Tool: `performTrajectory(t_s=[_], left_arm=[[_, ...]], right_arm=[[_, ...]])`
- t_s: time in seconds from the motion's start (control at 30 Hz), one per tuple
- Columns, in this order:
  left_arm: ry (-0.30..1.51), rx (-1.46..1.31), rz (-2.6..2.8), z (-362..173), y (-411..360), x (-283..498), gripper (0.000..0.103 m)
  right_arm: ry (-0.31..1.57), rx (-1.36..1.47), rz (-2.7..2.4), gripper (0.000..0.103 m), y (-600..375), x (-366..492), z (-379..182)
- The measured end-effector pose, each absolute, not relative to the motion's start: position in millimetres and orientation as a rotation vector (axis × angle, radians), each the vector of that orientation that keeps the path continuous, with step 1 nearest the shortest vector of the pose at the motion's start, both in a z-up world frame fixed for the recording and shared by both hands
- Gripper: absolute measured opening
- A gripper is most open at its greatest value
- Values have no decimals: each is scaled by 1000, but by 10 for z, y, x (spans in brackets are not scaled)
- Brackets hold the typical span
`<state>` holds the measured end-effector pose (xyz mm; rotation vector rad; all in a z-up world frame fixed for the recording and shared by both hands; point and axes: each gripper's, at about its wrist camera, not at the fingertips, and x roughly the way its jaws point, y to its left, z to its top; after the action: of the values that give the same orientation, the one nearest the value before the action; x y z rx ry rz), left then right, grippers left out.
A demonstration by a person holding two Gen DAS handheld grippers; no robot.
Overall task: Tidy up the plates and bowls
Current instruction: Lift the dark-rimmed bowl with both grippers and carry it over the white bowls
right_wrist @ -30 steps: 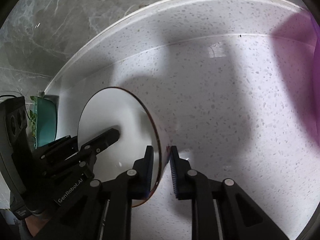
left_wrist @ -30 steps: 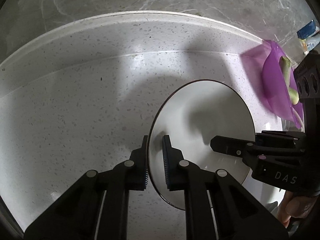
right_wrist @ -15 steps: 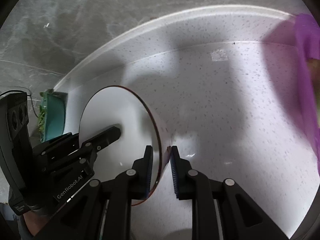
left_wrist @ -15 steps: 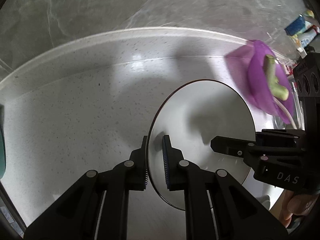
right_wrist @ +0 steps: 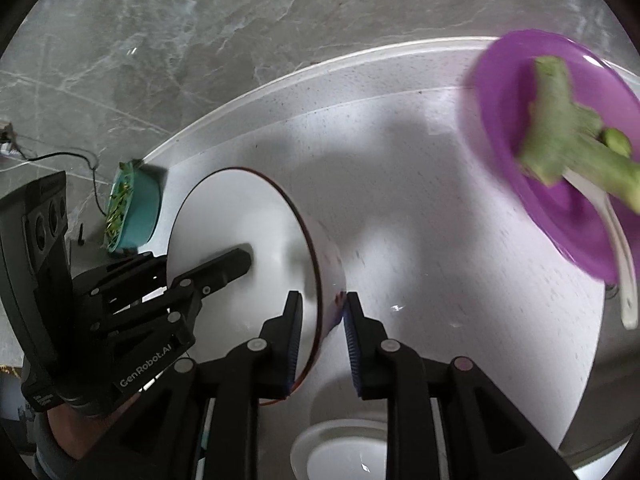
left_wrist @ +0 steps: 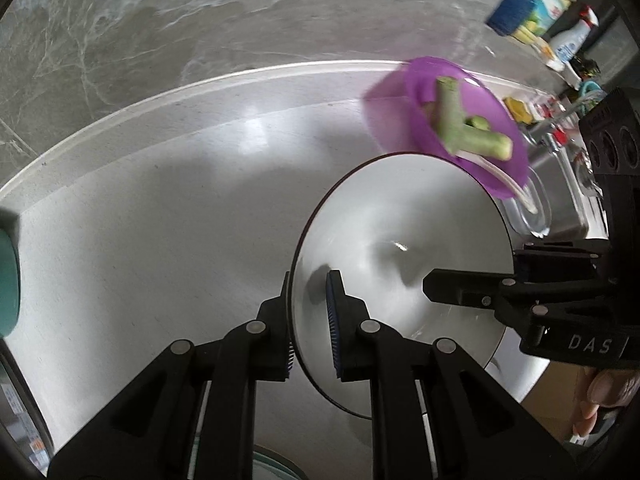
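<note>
A white bowl with a dark rim (left_wrist: 400,240) is held in the air between both grippers, above the speckled white counter (left_wrist: 160,208). My left gripper (left_wrist: 308,312) is shut on its left rim. My right gripper (right_wrist: 320,328) is shut on its right rim, and the bowl shows there too (right_wrist: 240,232). A purple bowl (left_wrist: 452,120) holding green vegetable stalks (left_wrist: 464,132) and a white spoon stands at the right, also in the right wrist view (right_wrist: 560,152).
A teal bowl with greens (right_wrist: 132,208) stands at the far left by the grey marble wall (right_wrist: 240,40). A white dish (right_wrist: 344,452) lies below the grippers. A sink with a clear glass dish (left_wrist: 532,208) and bottles (left_wrist: 568,44) are at the far right.
Both grippers have lifted the white bowl higher and pulled back. The purple bowl, the sink area and the white dish below have come into view.
</note>
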<state>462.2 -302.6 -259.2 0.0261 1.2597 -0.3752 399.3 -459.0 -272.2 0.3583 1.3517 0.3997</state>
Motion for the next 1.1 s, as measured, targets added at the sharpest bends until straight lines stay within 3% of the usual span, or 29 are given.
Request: performTrajectory(t_s=[0.4, 1.1], left_arm=[[1286, 32, -441, -2543, -3478, 3703, 14], [1406, 24, -450, -3284, -3888, 2508, 16]], right_arm=[[1351, 389, 408, 26, -5043, 3298, -2656], [1469, 364, 397, 26, -5158, 2510, -3120]])
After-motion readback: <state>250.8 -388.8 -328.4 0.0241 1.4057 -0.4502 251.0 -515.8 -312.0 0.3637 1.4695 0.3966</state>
